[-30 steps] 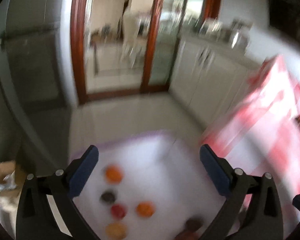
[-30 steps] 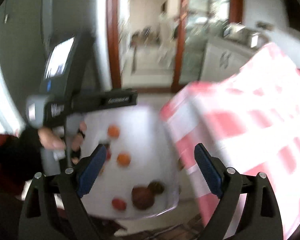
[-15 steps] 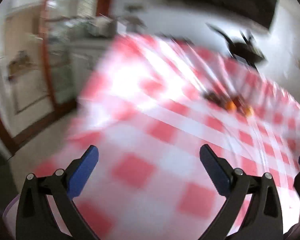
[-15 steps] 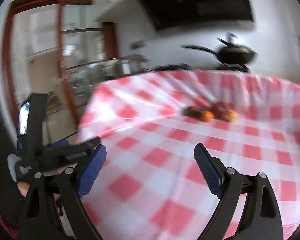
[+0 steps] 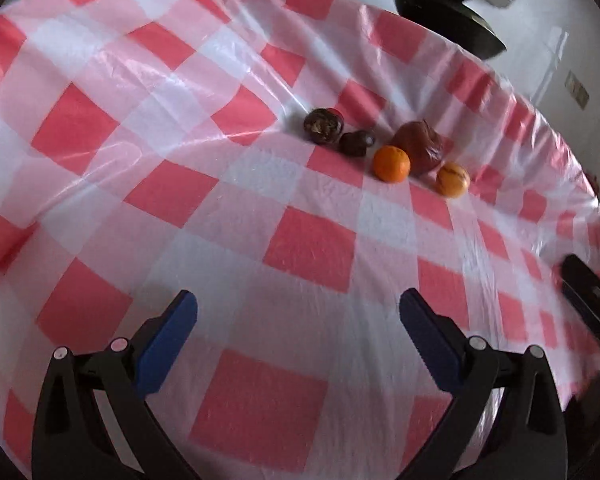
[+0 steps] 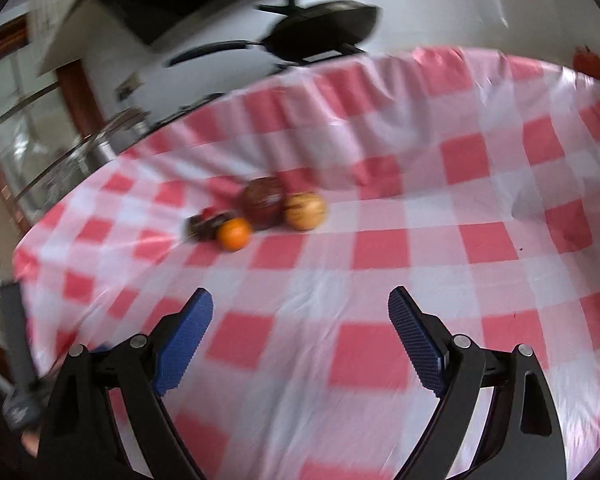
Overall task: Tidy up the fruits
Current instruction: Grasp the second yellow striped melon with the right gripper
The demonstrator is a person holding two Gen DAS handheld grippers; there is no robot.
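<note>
Over the red-and-white checked tablecloth is where you've got both grippers right now, and neither one is holding anything. Your left gripper has its jaws spread wide, blue pads facing each other with just bare cloth between them. Same deal with your right gripper: jaws wide apart, nothing in them.

All the fruit sits in one little cluster toward the far side of the table, well apart from both sets of fingers. From the left wrist view, going left to right, you've got a dark round fruit with something small and red peeking out behind it, then a smaller dark fruit just beside it. Next comes a bright orange, which looks like it's touching the big brownish-red wrinkled fruit behind it. Last is a yellow-orange fruit at the right end of the cluster.

The right wrist view is blurry, so the dark ones kind of smear together on the left of the pile. You can still pick out the orange in front and the big brownish-red one, with the yellowish one right up against it.

A black pan sits beyond the far table edge.
</note>
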